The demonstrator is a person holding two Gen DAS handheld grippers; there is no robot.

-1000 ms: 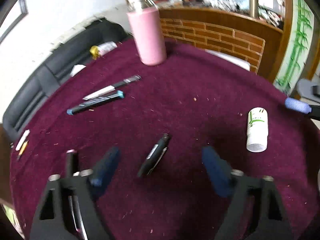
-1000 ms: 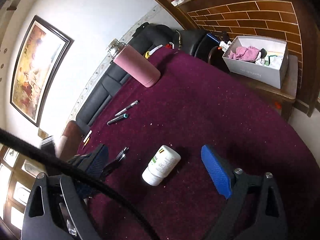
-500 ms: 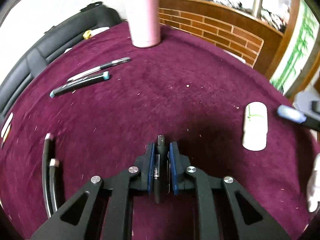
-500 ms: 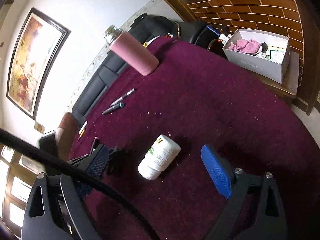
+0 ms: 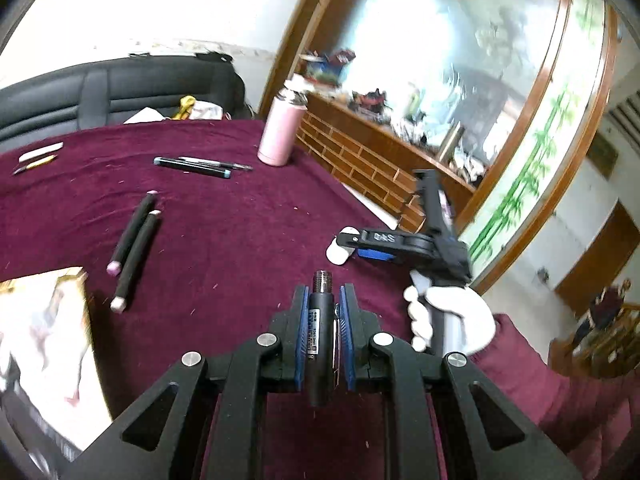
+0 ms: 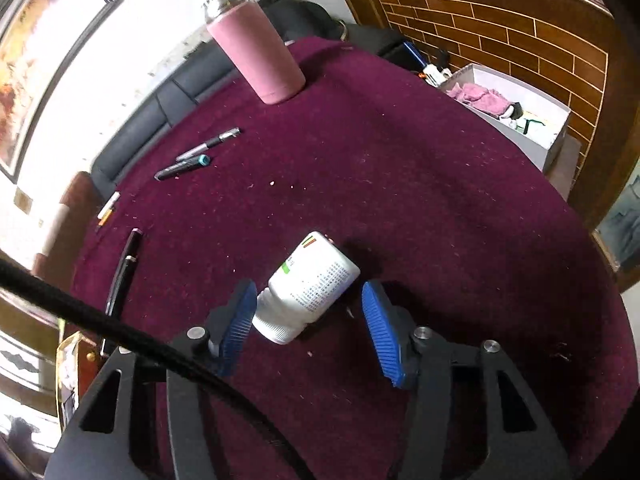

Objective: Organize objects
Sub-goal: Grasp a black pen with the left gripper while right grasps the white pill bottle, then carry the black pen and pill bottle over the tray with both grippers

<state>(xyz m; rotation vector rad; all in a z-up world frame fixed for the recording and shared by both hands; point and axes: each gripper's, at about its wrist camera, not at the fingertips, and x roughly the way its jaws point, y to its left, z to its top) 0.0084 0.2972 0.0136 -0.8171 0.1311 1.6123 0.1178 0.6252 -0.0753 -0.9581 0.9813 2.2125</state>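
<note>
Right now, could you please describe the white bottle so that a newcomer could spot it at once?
On the maroon tablecloth, look well in front of the tall pink flask. The white bottle lies on its side there, the only pale, stubby thing among slim dark pens, printed label up.

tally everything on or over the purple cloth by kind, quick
pens and markers: 5 (labelled black pen, teal-capped marker, silver pen, pink-ended black pens)
pink flask: 1
white bottle: 1
small sticks at the far edge, too small to identify: 2
total: 9
</note>
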